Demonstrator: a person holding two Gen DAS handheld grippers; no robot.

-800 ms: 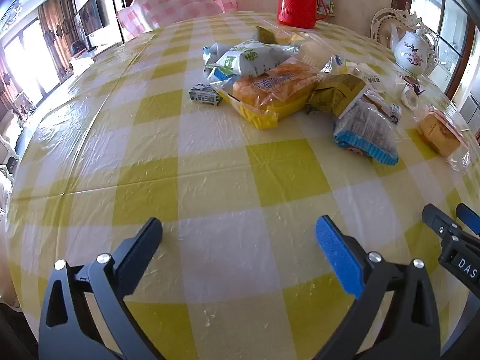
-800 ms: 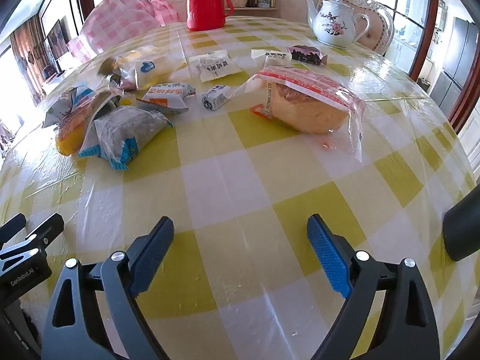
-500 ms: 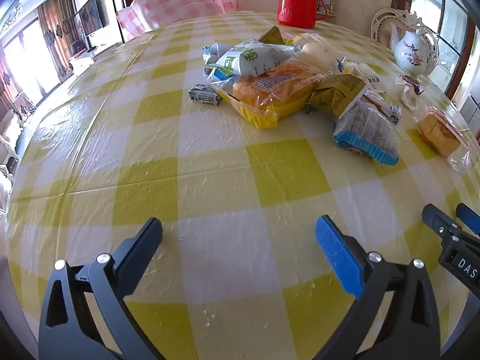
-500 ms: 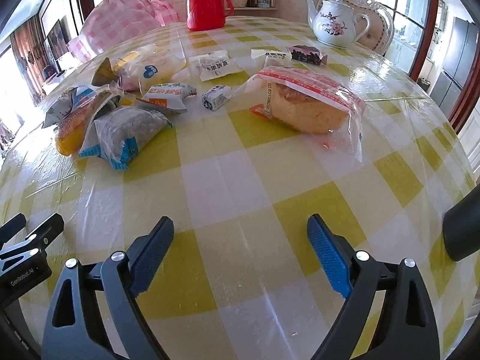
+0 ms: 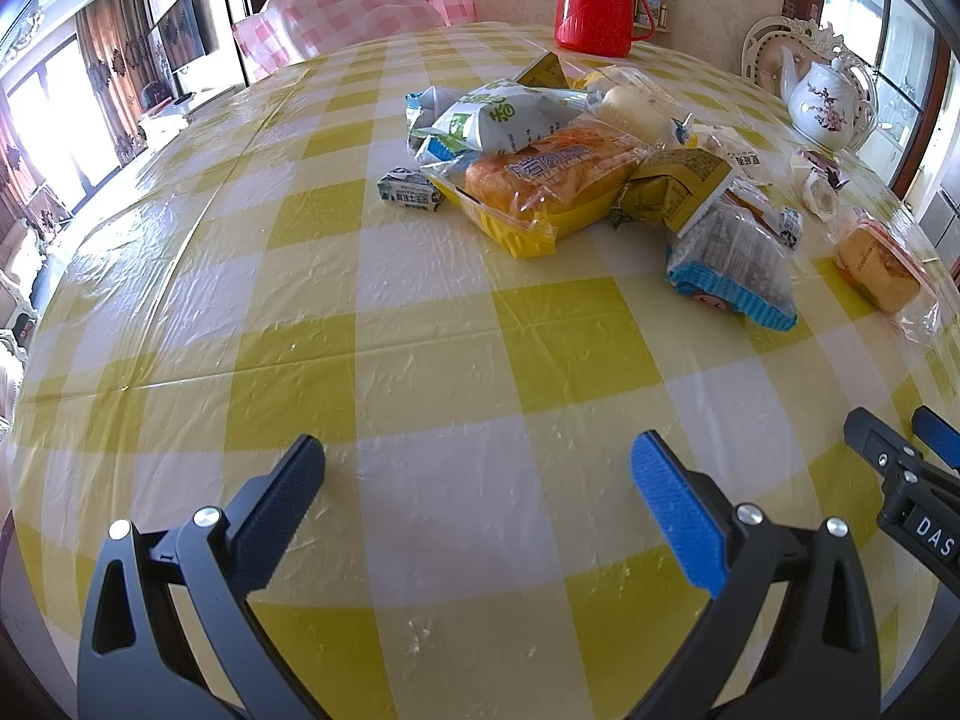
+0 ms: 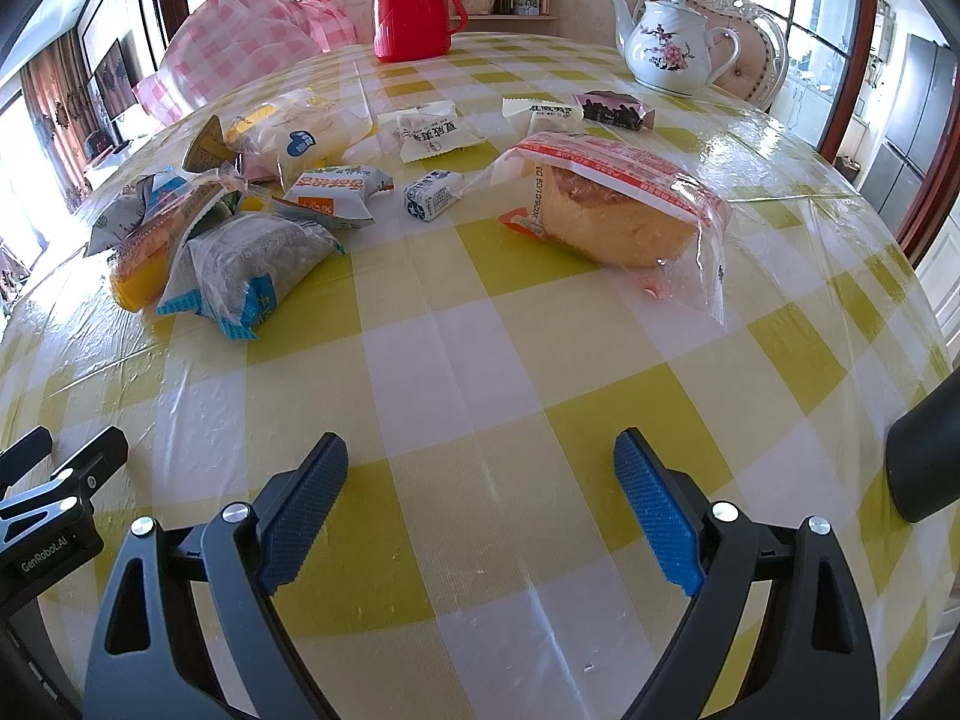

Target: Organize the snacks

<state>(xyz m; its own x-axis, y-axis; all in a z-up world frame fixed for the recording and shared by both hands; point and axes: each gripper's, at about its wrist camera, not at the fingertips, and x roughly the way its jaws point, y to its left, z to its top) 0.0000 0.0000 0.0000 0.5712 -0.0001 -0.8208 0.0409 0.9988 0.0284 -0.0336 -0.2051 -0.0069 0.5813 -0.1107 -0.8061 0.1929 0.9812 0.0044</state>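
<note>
Several wrapped snacks lie heaped on a yellow-checked table. In the left wrist view a bread loaf in a yellow tray sits mid-pile, with a green-white bag behind and a blue-edged packet to its right. In the right wrist view a bagged sponge cake lies apart on the right, with the blue-edged packet on the left and small packets between. My left gripper and right gripper are open and empty, low over the near table, well short of the snacks.
A red thermos and a white flowered teapot stand at the far side. A pink checked bundle lies far left. The other gripper shows at the edge of each view.
A pale bagged bun and a yellow packet came to rest at the back of the pile. Both grippers have stayed still and open.
</note>
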